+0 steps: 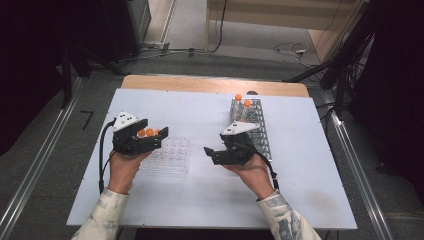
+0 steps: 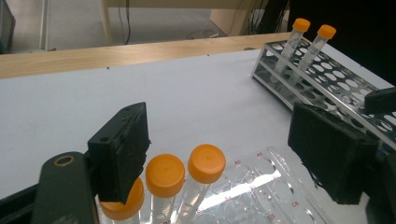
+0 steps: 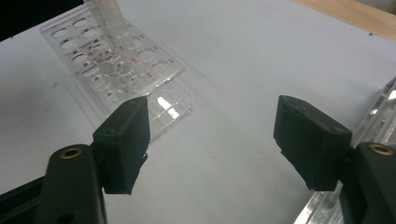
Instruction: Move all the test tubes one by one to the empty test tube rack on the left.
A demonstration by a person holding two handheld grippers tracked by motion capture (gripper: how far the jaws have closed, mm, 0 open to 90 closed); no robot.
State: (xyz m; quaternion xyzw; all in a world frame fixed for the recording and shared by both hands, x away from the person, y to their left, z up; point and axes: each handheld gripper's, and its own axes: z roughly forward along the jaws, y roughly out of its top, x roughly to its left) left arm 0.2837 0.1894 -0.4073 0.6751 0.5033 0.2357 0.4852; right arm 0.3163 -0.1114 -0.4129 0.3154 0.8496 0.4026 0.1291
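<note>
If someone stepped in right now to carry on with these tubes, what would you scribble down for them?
Left gripper: open, nothing pinched, above the clear rack.
Right gripper: open and empty, between the two racks.
Three orange-capped tubes stand in the clear rack's left end.
Two orange-capped tubes stand at the far end of the metal rack.
Done, it seems: three tubes moved over.
Left, probably: the last two.

A white table [image 1: 200, 200] carries a clear rack [image 1: 170, 156] and a metal rack [image 1: 256, 125].
</note>
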